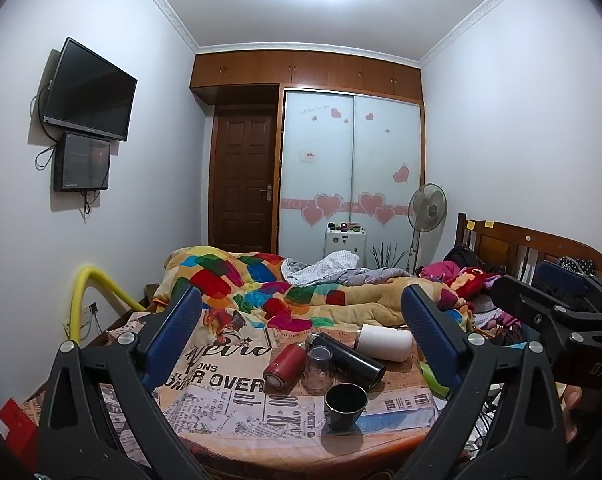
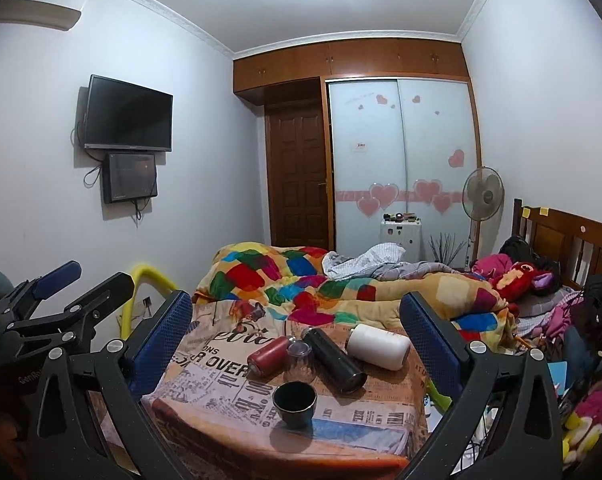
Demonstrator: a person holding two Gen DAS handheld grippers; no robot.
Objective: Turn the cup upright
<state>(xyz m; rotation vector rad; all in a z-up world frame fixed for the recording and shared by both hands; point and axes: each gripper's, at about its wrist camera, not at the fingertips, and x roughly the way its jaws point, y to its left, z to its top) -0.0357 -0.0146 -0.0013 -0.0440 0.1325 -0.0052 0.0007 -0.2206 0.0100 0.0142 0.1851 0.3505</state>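
Your left gripper (image 1: 301, 334) and right gripper (image 2: 297, 332) both hang above the near edge of the newsprint-patterned cloth (image 2: 221, 364), each with its two blue pads spread wide and pinching nothing. Nearest you stands one dark cup (image 1: 345, 406), mouth up, alone. Just behind it sits one clear glass (image 1: 317, 368), upside down, between two lying bottles: one red bottle (image 1: 282, 365) and one black bottle (image 1: 347, 359). One white bottle (image 1: 385, 344) lies farther back, then one patchwork quilt (image 1: 261, 280).
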